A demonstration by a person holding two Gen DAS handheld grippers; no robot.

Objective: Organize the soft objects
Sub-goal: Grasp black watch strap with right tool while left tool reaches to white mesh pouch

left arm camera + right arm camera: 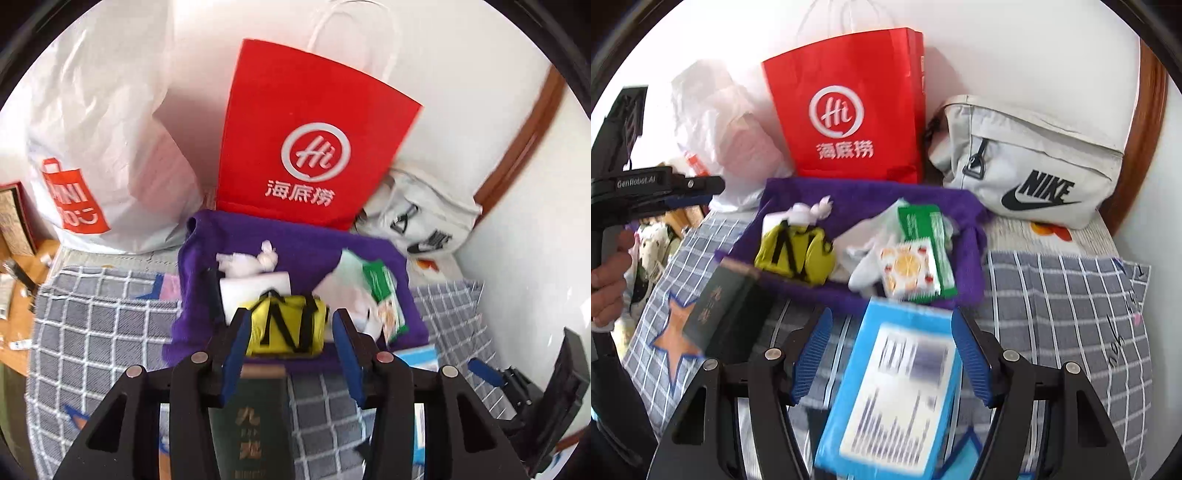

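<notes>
A purple cloth tray (pixel 199 295) (pixel 971 254) lies on the bed and holds a yellow pouch (pixel 288 325) (pixel 798 254), white soft pieces (pixel 255 262) and green and orange packets (pixel 916 258). My left gripper (pixel 290 317) hangs open above the tray's near edge with nothing between its pads. A dark green box (pixel 255 424) (pixel 727 310) lies on the bed below it. My right gripper (pixel 892 314) is open over a blurred blue packet (pixel 897 387), which lies between the fingers with a gap at the left pad.
Behind the tray, a red paper bag (pixel 314 147) (pixel 846 110) leans on the wall, with a white plastic bag (pixel 92 147) to its left and a white Nike bag (pixel 1034 177) to its right. A checked cover (pixel 1052 295) spreads over the bed. A hand (pixel 605 280) holds the left gripper.
</notes>
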